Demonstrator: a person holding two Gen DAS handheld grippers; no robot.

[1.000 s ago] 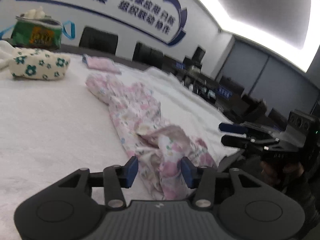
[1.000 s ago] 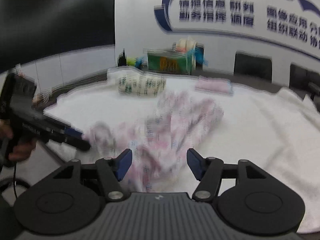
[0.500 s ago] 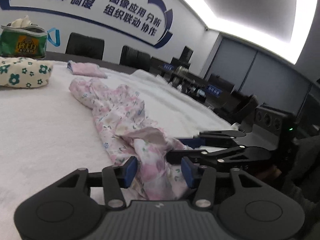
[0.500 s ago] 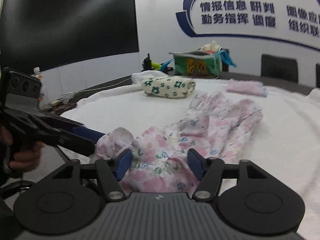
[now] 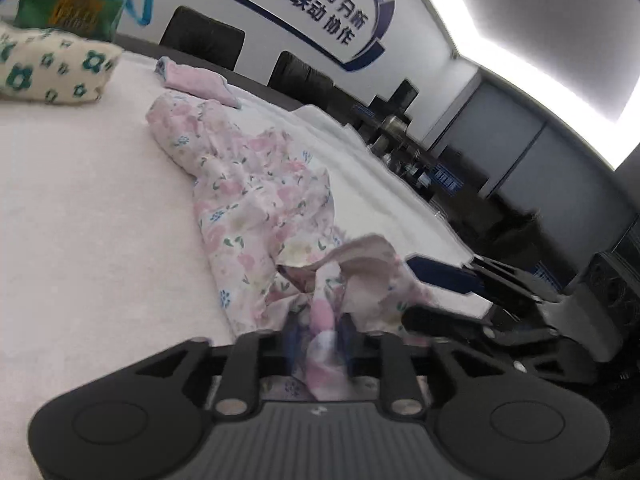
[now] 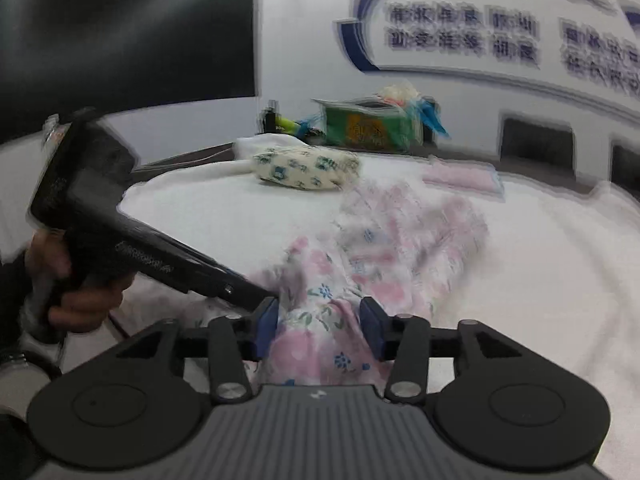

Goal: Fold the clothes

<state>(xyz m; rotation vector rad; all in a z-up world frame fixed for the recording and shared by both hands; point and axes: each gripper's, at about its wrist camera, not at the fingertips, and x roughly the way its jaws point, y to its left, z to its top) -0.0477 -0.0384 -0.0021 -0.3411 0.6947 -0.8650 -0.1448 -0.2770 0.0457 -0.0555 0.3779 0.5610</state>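
Observation:
A pink floral garment (image 5: 256,200) lies crumpled on the white padded table (image 5: 80,220), running from its far middle to the near edge. My left gripper (image 5: 318,336) is shut on the near end of the garment, with a fold of cloth pinched between its blue pads. In the right wrist view the same garment (image 6: 400,240) reaches into my right gripper (image 6: 320,328), which stands open with bunched cloth between its fingers. The right gripper (image 5: 436,296) sits just right of the left one, at the garment's near corner. The left gripper (image 6: 244,292) shows in the right wrist view, held by a hand (image 6: 76,300).
A cream folded cloth with green flowers (image 5: 52,68) and a green bag (image 5: 72,8) sit at the far left. A folded pink cloth (image 5: 196,84) lies beyond the garment. Dark chairs (image 5: 200,40) line the far edge. The table's edge runs close on the right.
My left gripper has shut on the near end of the garment. The right gripper's fingers have narrowed around the cloth, and both tools have drawn closer together.

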